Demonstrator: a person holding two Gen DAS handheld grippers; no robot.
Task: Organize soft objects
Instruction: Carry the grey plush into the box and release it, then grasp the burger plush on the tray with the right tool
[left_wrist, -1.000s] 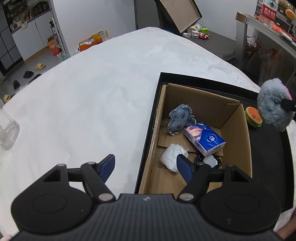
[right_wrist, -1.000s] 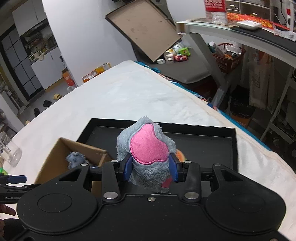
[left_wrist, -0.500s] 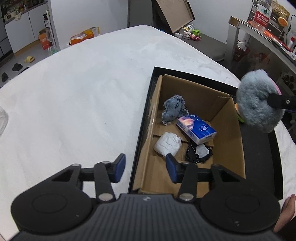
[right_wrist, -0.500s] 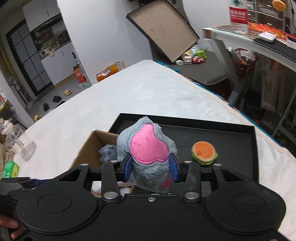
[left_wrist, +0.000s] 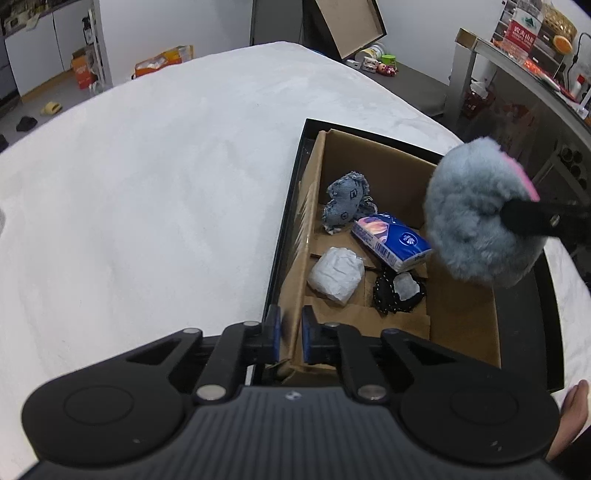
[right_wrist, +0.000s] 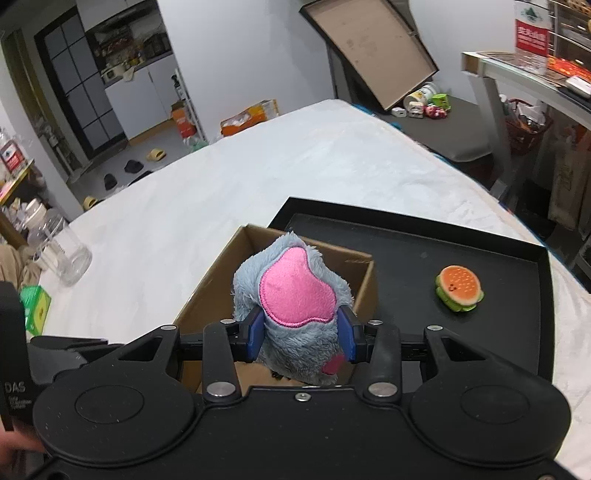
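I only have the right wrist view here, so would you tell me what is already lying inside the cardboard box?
Observer: A denim toy, a blue tissue pack, a white crumpled bundle and a black mesh item lie in the cardboard box.
Operator: Is anything steadying the box?
Observer: Yes, the left gripper is shut on its near left wall.
Operator: Where is my plush?
Observer: The grey plush hangs over the box's right side.
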